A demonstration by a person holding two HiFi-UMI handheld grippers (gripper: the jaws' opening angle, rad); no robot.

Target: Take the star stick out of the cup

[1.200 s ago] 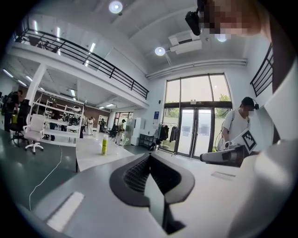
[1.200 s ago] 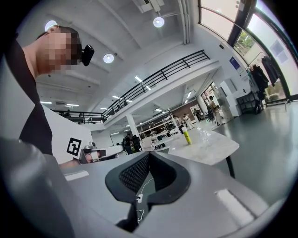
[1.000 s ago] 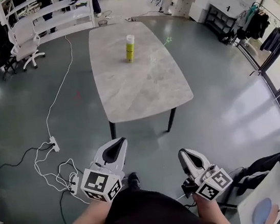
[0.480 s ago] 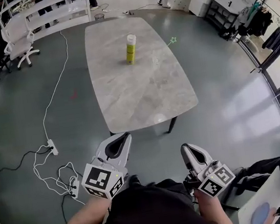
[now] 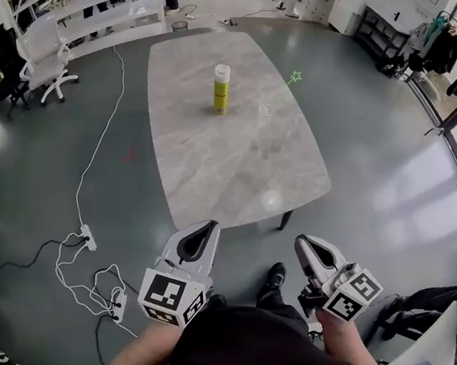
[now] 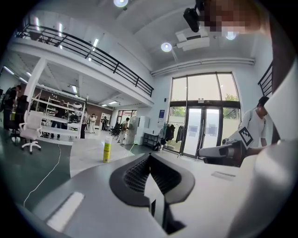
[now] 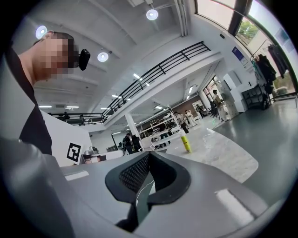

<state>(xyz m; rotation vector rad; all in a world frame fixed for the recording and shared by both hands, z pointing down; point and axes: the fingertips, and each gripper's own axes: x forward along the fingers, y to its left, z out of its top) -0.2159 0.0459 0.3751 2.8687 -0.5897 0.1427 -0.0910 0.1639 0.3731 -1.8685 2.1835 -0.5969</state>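
Observation:
A grey stone table point(image 5: 235, 168) stands ahead of me. On its far half a clear cup point(image 5: 265, 111) holds a thin stick with a green star point(image 5: 296, 77) that leans out past the right edge. A tall yellow can point(image 5: 220, 88) stands to the cup's left, and it also shows as the can point(image 6: 107, 149) and the can point(image 7: 186, 143) in the gripper views. My left gripper point(image 5: 197, 245) and right gripper point(image 5: 308, 250) hover side by side short of the table's near edge. Both are shut, nothing is between their jaws, and they point level at the table.
A white power strip with loose cables point(image 5: 85, 240) lies on the floor at the left. A white office chair point(image 5: 44, 72) and white shelving point(image 5: 96, 19) stand at the back left. Dark clothes hang on a rack point(image 5: 438, 51) at the right. People stand far back.
The table's near edge has drawn closer to both grippers as I walk toward it. Both grippers have stayed shut and side by side.

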